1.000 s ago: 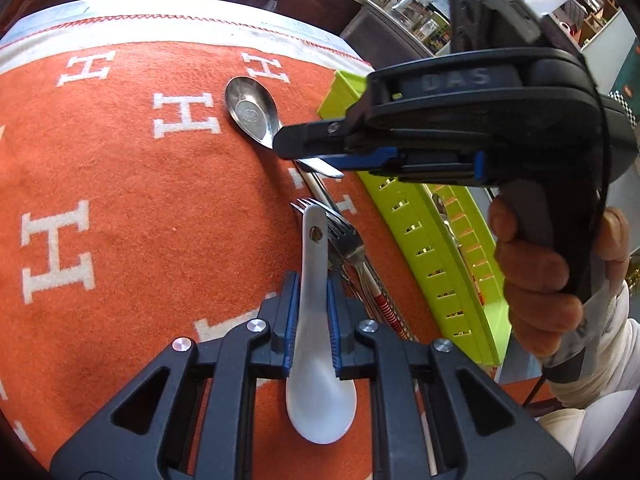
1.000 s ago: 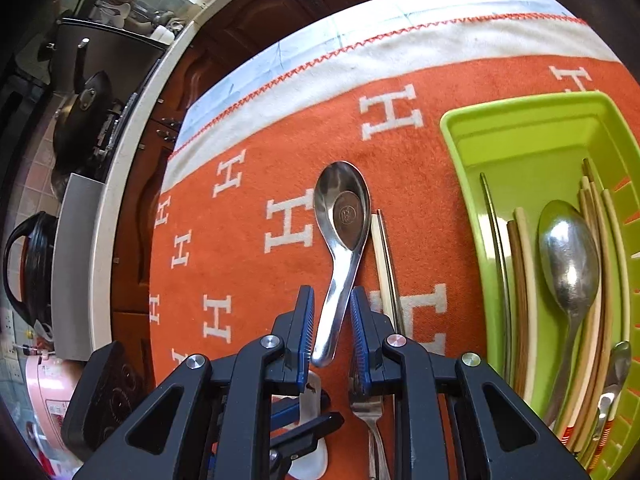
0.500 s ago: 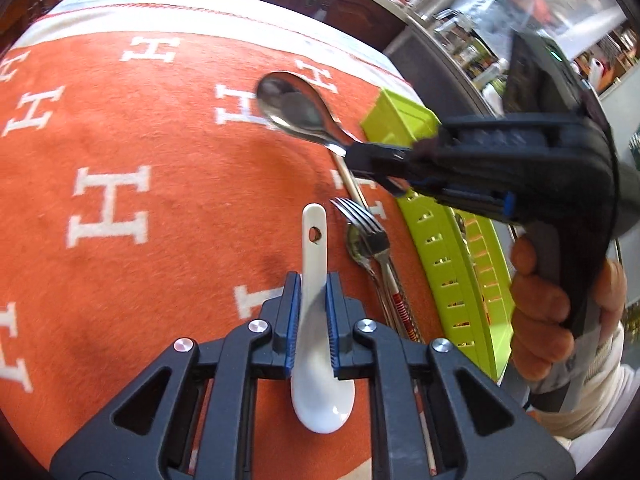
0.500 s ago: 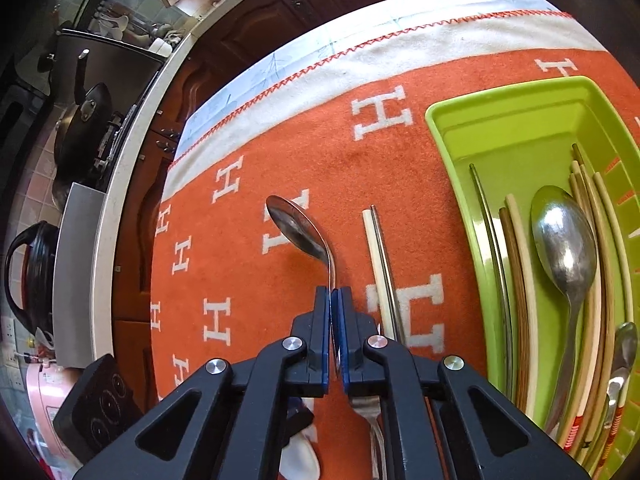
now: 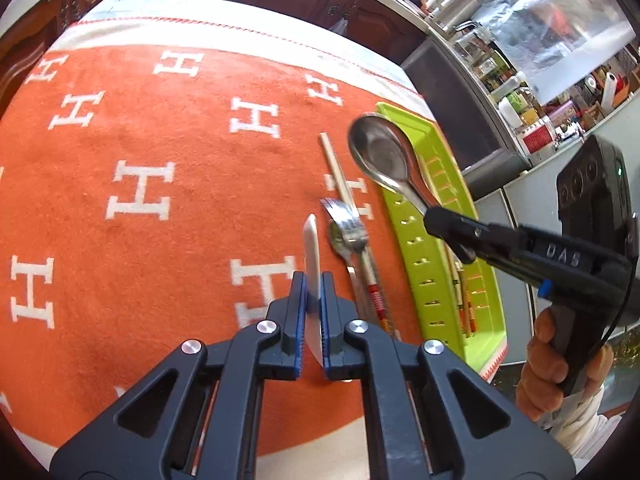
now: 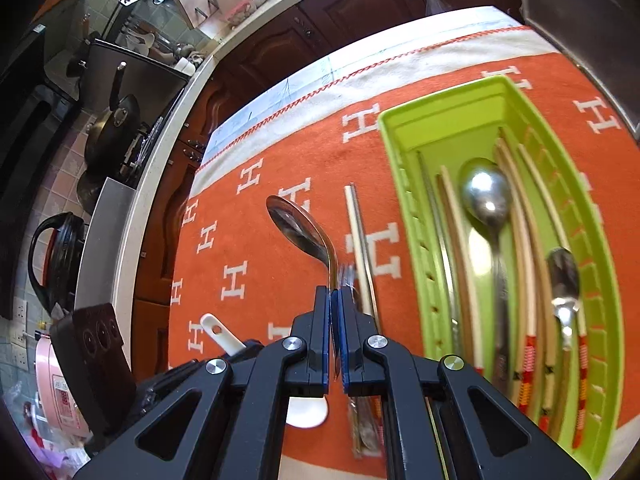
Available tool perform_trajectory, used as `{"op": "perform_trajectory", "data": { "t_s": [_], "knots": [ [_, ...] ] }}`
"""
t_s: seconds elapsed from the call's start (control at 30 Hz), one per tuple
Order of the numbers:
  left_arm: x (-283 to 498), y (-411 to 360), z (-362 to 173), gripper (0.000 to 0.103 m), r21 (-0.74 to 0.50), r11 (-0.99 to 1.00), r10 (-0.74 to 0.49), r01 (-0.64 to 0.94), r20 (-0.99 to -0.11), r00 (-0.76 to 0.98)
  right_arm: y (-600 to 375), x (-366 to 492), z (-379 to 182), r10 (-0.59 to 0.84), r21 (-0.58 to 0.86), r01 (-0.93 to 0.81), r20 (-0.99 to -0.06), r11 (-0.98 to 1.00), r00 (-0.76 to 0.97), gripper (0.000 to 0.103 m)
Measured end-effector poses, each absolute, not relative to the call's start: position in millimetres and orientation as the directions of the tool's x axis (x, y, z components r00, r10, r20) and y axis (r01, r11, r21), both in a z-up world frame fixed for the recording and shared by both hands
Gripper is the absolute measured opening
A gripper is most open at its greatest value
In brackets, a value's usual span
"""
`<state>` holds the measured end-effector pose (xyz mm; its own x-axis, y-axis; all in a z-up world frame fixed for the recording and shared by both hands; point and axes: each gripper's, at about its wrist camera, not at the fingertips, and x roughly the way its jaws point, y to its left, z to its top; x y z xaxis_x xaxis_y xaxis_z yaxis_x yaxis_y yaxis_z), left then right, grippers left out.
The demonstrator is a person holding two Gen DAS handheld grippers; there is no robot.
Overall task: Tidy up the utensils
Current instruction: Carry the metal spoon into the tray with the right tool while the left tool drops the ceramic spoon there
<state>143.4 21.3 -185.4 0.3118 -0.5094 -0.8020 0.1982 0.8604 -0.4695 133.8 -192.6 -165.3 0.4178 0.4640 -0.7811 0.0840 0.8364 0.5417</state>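
Note:
My left gripper (image 5: 313, 286) is shut on a white ceramic spoon (image 5: 312, 256) and holds it above the orange cloth; the spoon also shows in the right wrist view (image 6: 224, 340). My right gripper (image 6: 335, 300) is shut on the handle of a metal soup spoon (image 6: 298, 226), lifted off the cloth; in the left wrist view that spoon (image 5: 382, 156) hangs over the near wall of the green tray (image 5: 432, 240). The tray (image 6: 404, 184) holds chopsticks and spoons (image 6: 486, 200). A fork (image 5: 348, 226) and a chopstick (image 5: 336, 168) lie on the cloth beside the tray.
The orange cloth with white H marks (image 5: 140, 192) covers the table. Its far edge (image 5: 200, 24) meets dark cabinets. A stove with a pan (image 6: 112, 132) and a kettle (image 6: 56, 256) stand far left of the table.
My right gripper shut on the metal spoon, lifted it off the cloth and moved it right toward the tray. My left gripper raised the white spoon and turned it on edge.

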Motion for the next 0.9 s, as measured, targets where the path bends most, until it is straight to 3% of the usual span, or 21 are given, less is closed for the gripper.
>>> {"op": "perform_trajectory", "data": {
  "t_s": [0.27,0.47,0.9],
  "knots": [
    [121,-11,-125,0.004,-0.426,0.842,-0.527,0.329,-0.779,0.340,-263,82,-147,0.399,0.533,0.141,-0.760,0.834,0.514,0.004],
    [122,-59,-91,0.004,-0.396,0.816,-0.538,0.421,-0.788,0.301,-322,58,-145,0.264,0.477,0.246,-0.768,0.844,0.584,0.004],
    [158,-145,-130,0.004,-0.295,0.824,-0.415,0.483,-0.895,0.162,-333,66,-160,0.160,0.408,0.292,-0.776,0.865,0.610,0.004]
  ]
}}
